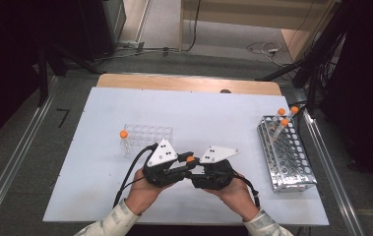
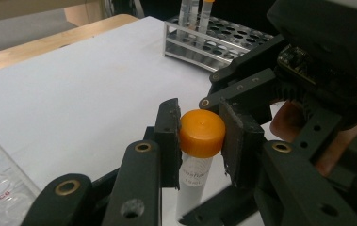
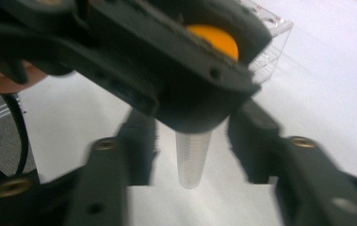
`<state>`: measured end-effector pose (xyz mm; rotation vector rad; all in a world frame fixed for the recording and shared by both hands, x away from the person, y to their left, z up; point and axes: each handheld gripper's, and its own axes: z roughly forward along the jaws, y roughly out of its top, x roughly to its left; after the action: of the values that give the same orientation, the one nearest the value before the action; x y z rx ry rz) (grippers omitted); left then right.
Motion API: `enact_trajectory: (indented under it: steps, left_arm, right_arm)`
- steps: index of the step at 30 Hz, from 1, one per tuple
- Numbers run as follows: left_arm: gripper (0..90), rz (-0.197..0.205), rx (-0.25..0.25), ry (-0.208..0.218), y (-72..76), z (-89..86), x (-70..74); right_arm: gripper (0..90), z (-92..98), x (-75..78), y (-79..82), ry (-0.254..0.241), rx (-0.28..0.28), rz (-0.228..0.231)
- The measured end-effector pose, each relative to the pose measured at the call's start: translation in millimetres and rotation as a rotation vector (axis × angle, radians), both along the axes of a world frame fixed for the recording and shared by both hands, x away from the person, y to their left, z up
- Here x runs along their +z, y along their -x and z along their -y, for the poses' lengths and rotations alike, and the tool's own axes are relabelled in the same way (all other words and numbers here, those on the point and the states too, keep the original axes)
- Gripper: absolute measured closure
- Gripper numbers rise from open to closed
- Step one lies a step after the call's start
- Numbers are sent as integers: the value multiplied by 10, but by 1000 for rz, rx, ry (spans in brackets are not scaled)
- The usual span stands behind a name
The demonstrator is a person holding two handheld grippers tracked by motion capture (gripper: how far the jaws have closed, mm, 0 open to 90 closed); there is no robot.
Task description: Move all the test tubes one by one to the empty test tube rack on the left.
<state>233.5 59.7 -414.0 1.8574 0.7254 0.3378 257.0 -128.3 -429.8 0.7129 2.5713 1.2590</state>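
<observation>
Table (image 1: 100,196): plastic rack (image 1: 147,138) left of centre, one capped tube (image 1: 123,135) at its left end. Metal rack (image 1: 286,155) at right edge, three tubes (image 1: 283,120) in its far end. Grippers meet near-centre.

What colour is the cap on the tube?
Orange cap, clearest in the left gripper view.

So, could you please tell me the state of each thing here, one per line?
Left gripper: shut on the tube's orange cap.
Right gripper: open, jaws apart on either side of the tube.
Tube: capped, upright, held above the table.
Metal rack: three capped tubes at its far end.
Clear rack: one capped tube at its left end.
</observation>
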Motion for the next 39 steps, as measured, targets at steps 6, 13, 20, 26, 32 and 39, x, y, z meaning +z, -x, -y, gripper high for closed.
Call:
enact_trajectory:
  steps: [6,13,20,26,32,39]
  left_arm:
    - [701,2,28,13,-29,-65,20]
    - [700,11,57,38,-50,-177,95]
    - [701,20,66,65,-40,-256,175]
    - [701,27,69,79,-32,-305,220]
    - [701,32,74,85,-32,-340,243]
    - [701,35,83,89,-32,-390,275]
  right_arm:
    - [297,4,-8,-25,19,-30,-5]
    - [236,53,4,-43,13,-82,9]
    - [235,78,4,-44,4,-96,2]
    - [235,91,7,-46,1,-98,2]
    - [235,116,8,-53,-2,-106,2]
    - [235,134,12,-50,-8,-115,0]
